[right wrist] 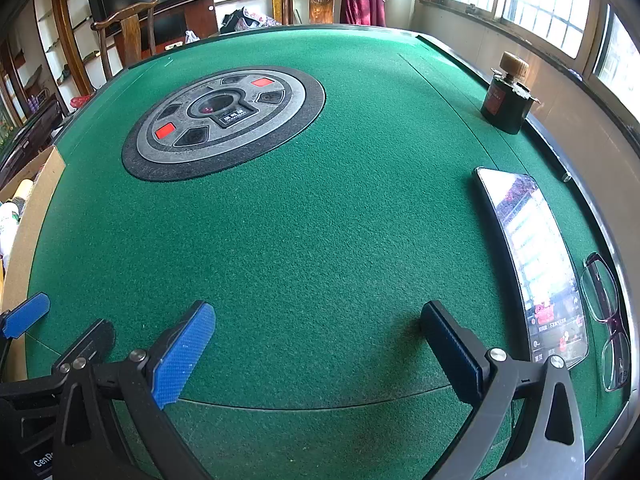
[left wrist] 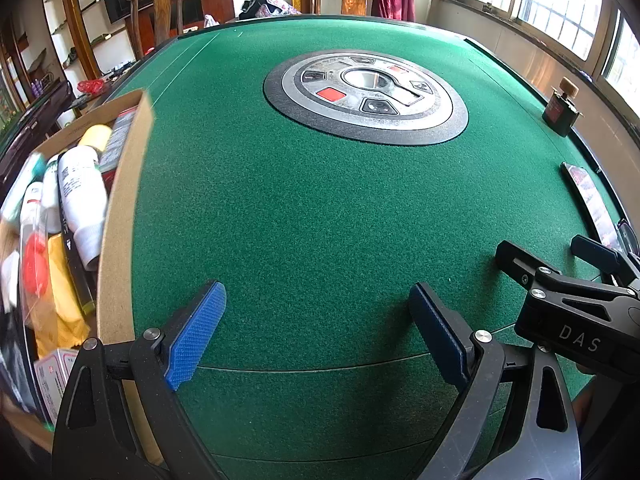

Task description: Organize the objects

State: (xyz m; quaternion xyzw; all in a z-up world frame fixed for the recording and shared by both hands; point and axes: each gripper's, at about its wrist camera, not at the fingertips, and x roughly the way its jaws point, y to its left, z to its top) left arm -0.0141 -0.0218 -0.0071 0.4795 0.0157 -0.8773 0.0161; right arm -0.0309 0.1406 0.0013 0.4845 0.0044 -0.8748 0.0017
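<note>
I am holding my left gripper [left wrist: 316, 328] and right gripper [right wrist: 318, 354] wide apart — nothing between the pads, only green table [right wrist: 300, 240] below. My phone [right wrist: 536, 256] and glasses [right wrist: 608, 316] are lying to the right — the dark bottle [right wrist: 506, 96] standing beyond, the full cardboard box [left wrist: 124, 216] sitting left.

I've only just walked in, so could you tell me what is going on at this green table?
A person holds two tongs over the green table, tidying objects. The left tongs and right tongs are both open and hold nothing. A cardboard box at the left is already full of items. A dark bottle, a phone and glasses lie along the right edge.
</note>
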